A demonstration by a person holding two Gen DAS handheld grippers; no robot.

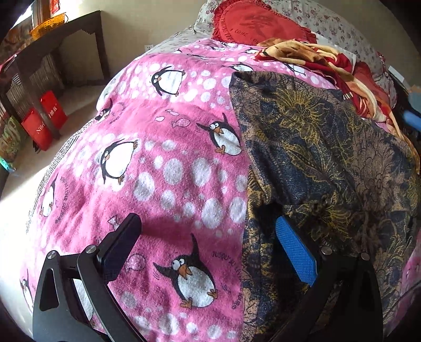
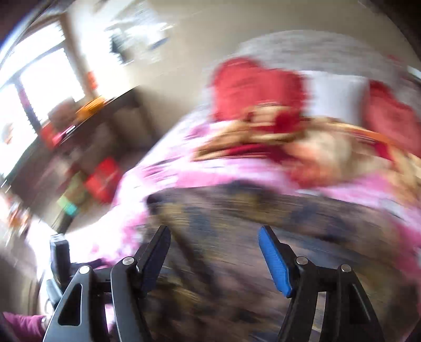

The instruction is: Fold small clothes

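Note:
A dark blue and gold floral garment (image 1: 315, 147) lies spread on a pink penguin blanket (image 1: 163, 157) over the bed. My left gripper (image 1: 208, 223) is open, low over the garment's left edge; its blue-padded finger (image 1: 294, 252) is over the cloth, the black finger (image 1: 123, 236) over the blanket. The right wrist view is motion-blurred. My right gripper (image 2: 214, 236) is open and empty above the same garment (image 2: 263, 223).
A red heart cushion (image 1: 252, 21) and a crumpled red and gold blanket (image 1: 329, 63) lie at the head of the bed. A dark wooden table (image 1: 52, 44) and red bags (image 1: 44, 123) stand on the floor to the left.

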